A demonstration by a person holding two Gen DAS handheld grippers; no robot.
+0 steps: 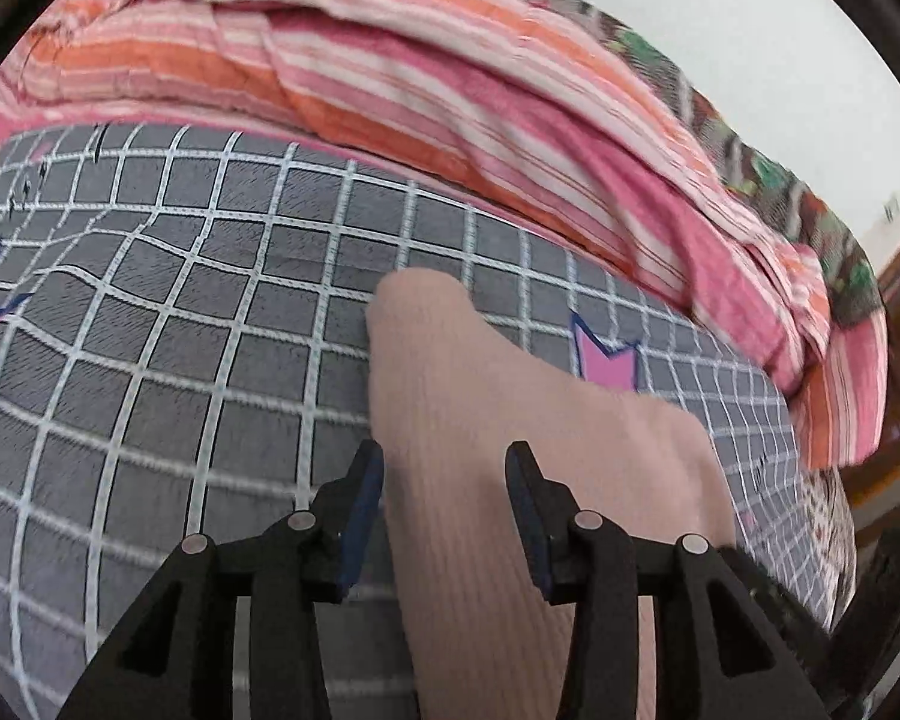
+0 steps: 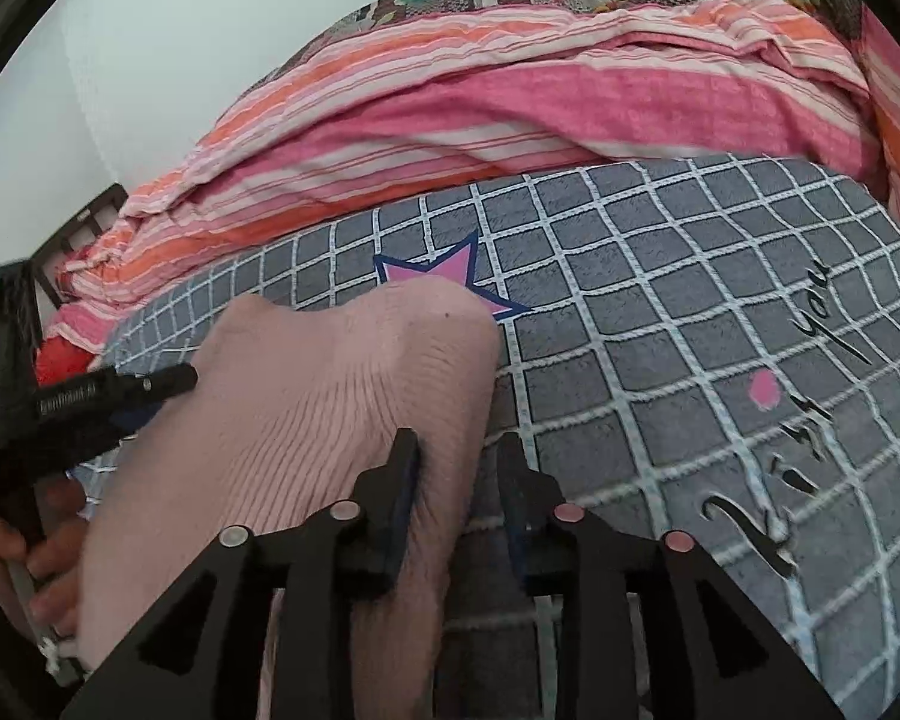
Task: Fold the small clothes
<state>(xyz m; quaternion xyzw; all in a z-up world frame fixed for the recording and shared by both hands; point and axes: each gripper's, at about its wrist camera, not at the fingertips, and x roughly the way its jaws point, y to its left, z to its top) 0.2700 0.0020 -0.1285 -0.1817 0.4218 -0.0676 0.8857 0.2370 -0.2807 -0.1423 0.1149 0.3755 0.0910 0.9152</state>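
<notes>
Left gripper [image 1: 444,471] fingers stand apart astride the pink ribbed garment [image 1: 480,432]; right gripper [image 2: 459,459] fingers apart too (pads not pressing). Garment lies lengthwise away on the grid blanket [image 1: 150,312].

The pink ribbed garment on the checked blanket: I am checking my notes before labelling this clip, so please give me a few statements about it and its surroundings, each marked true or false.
1. The pink ribbed garment lies on a grey blanket with a white grid. True.
2. The star printed on the blanket is green. False: it is pink with a dark blue outline.
3. The garment partly covers that star. True.
4. The right gripper is clamped shut with its fingers touching. False: a gap shows between its fingers.
5. The striped bedding behind the blanket is blue and white. False: it is pink, orange and white.
</notes>
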